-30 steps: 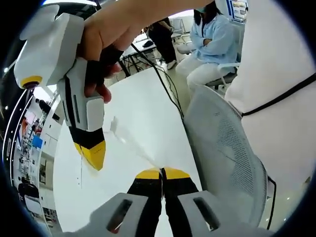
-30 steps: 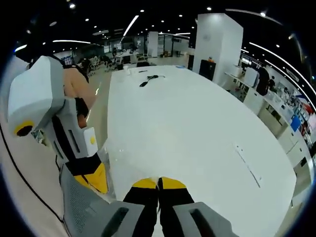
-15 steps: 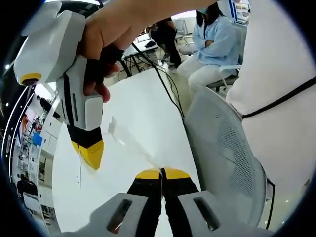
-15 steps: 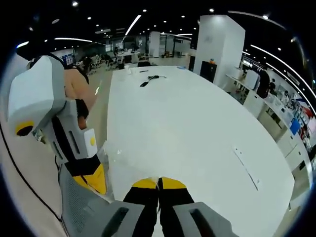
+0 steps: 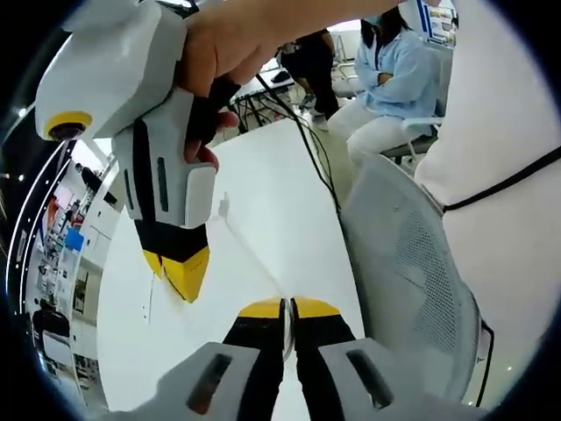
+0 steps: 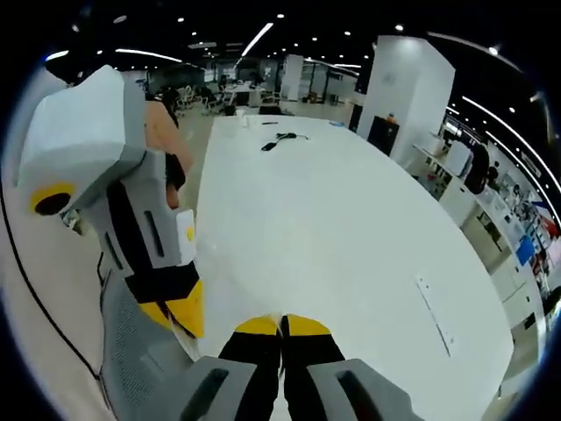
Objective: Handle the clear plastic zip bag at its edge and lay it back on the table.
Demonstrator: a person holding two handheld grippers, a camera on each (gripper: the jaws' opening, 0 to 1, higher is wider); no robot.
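Clear plastic zip bag [image 5: 250,254]: nearly transparent against the white table [image 5: 263,193]; only a faint edge line legible, outline otherwise indistinct; near end hidden between the closed jaws of the left gripper [image 5: 287,309]; not discernible in the right gripper view. Right gripper [image 6: 282,325]: jaw tips pressed together; whether anything lies between them cannot be told. Small dark items [image 6: 282,140] at the table's far end: too small to identify. Mesh chair [image 5: 412,281] beside the table: lower part cut off by the picture's edge.
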